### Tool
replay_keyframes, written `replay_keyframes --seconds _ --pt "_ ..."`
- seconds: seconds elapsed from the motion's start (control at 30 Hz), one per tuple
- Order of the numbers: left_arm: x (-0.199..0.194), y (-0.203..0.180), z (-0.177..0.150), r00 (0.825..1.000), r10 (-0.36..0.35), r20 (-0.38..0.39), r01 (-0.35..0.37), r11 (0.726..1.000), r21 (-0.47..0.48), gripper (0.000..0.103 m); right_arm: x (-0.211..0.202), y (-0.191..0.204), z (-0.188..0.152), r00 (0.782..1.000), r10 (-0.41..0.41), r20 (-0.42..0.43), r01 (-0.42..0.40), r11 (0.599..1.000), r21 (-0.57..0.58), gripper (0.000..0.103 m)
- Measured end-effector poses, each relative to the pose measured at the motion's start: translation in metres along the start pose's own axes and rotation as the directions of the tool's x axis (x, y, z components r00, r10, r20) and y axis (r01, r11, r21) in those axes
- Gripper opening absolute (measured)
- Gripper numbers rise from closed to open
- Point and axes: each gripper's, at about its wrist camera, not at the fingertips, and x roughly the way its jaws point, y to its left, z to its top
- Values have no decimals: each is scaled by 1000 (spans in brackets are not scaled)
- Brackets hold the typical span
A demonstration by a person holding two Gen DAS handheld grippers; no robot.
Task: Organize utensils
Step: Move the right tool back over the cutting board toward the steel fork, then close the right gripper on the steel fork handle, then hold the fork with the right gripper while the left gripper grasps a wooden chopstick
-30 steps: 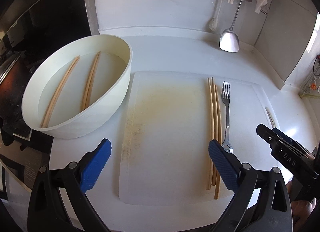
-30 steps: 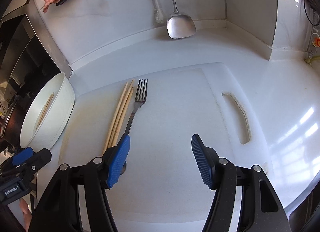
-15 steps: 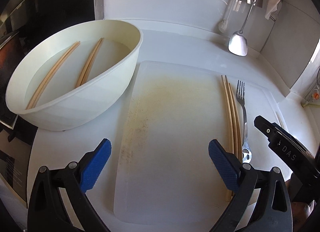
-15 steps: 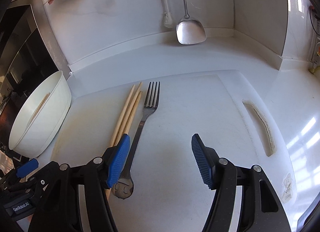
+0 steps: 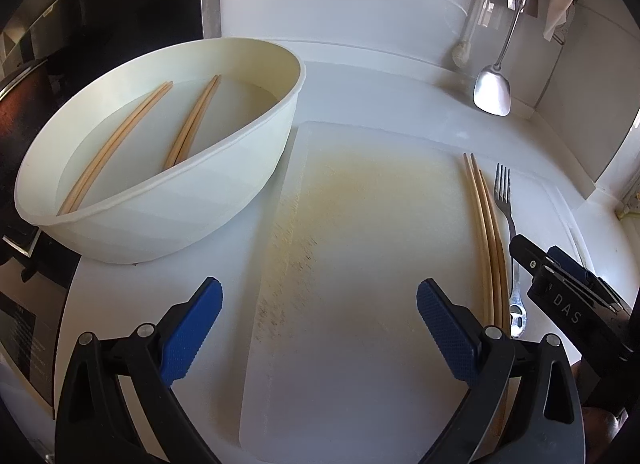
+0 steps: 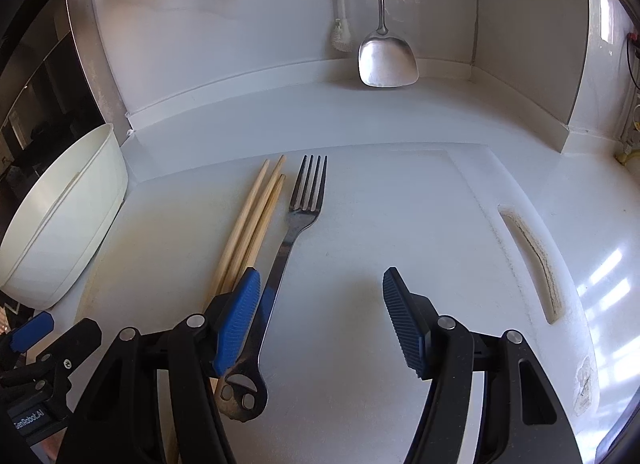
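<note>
The fork [image 6: 298, 232] lies flat on the white cutting board [image 6: 400, 223], its tines pointing away and its handle running back under the left finger of the right tongs [image 6: 320, 320], which hang over the board with jaws spread wide and nothing between them. Just to the left of the fork, three wooden chopsticks [image 6: 256, 223] lie side by side, their near ends hidden behind that same blue finger pad [image 6: 238, 324]. The left tongs [image 5: 320, 328] hover wide apart too, holding nothing, over the stained middle of the board, with the chopsticks and fork just beyond their right finger. Ahead and to the left of them, off the board, sits a large cream bowl [image 5: 248, 167] holding two pairs of chopsticks [image 5: 192, 123] leaning against its inner wall. Far ahead of both tongs, a metal spatula [image 6: 386, 55] hangs on the back wall.
</note>
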Motion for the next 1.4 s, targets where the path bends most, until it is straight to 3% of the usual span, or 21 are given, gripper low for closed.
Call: replay_keyframes --seconds 0.27,0.47,0.67,0.87,1.4 --pt "2 -1 1 1000 1 6 -1 1000 0 96 2 12 -1 998 -70 4 70 994 -84 61" --pt "4 -5 3 1000 -4 2 4 1000 3 96 1 9 -1 999 -47 7 48 994 -98 57" --pt "10 -21 8 1000 -13 5 13 1000 21 96 0 0 2 999 -37 17 38 995 -97 36" --pt "19 -39 10 1000 -23 -2 23 999 46 96 -1 -13 6 999 -38 16 39 995 -96 8" --pt "35 -71 17 999 -37 -27 39 997 72 96 -7 -57 8 996 -83 22 84 995 -61 7"
